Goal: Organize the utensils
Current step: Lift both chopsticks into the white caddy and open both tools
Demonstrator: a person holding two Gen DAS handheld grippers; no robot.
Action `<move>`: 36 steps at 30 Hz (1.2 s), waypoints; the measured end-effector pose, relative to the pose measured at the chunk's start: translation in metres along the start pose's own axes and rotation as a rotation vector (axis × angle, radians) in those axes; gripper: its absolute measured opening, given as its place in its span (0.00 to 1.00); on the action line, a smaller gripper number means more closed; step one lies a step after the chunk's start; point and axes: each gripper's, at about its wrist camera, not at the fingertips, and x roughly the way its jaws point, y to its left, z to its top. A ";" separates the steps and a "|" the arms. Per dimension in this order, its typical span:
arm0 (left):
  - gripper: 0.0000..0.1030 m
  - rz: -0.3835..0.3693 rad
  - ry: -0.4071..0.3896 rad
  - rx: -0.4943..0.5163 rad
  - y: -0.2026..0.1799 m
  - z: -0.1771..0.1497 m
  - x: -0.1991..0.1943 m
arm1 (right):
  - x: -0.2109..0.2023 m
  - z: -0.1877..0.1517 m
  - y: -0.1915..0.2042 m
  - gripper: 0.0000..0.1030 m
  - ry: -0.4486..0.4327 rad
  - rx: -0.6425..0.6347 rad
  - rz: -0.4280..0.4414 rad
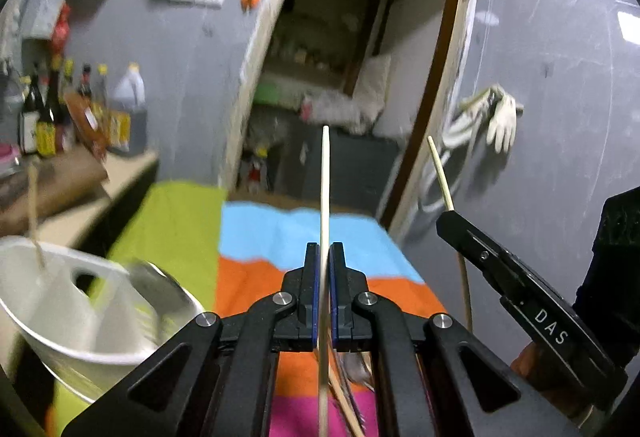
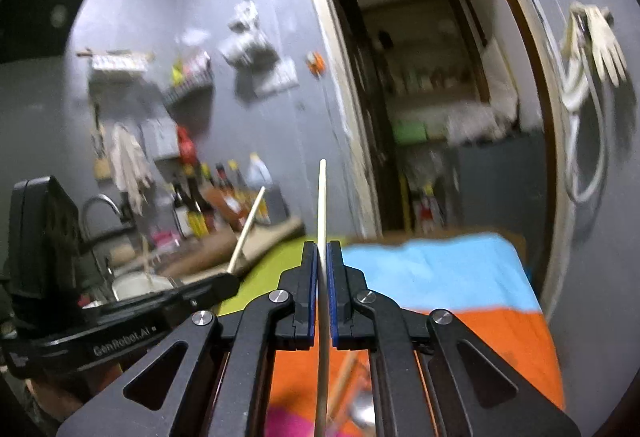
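1. Grey wall (image 1: pixel 560 117) is filling most of what I am seeing, with a doorway (image 1: pixel 360 57) opening into a dim storeroom and a pale glove (image 1: pixel 505 121) hanging on the wall to the right of it.
2. Striped cloth (image 1: pixel 280 237) in green, blue, orange and pink is covering the surface under me.
3. A white utensil holder (image 1: pixel 80 301) is standing at the cloth's left edge, with one wooden stick (image 1: pixel 34 213) leaning up out of it; it is blurred, so I cannot tell which compartment the stick is in.
4. A row of sauce bottles (image 1: pixel 60 109) is standing on the counter beyond the holder.
5. My left gripper (image 1: pixel 325 249) is clamping its jaws onto a pale chopstick (image 1: pixel 325 197), which is running upright between the pads and sticking out well past the tips.
6. My right gripper (image 2: pixel 322 249) is pinching a second chopstick (image 2: pixel 321 205) the same way, jaws pressed tight on it, the stick rising above the tips.
7. From the left wrist view, my right gripper is showing at the right edge with its stick poking up toward the glove.
8. A few more thin sticks (image 1: pixel 344 397) are lying on the cloth below my left jaws, blurred.
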 end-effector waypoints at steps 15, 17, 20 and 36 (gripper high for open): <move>0.02 0.164 -0.262 -0.117 0.122 0.067 -0.082 | 0.058 0.032 0.090 0.03 -0.233 0.077 0.195; 0.02 0.185 -0.287 -0.140 0.139 0.066 -0.084 | 0.064 0.028 0.096 0.03 -0.238 0.087 0.204; 0.02 0.210 -0.305 -0.164 0.158 0.059 -0.087 | 0.072 0.018 0.105 0.03 -0.242 0.097 0.195; 0.02 0.353 -0.379 -0.198 0.178 0.014 -0.073 | 0.094 -0.022 0.122 0.03 -0.264 0.046 0.110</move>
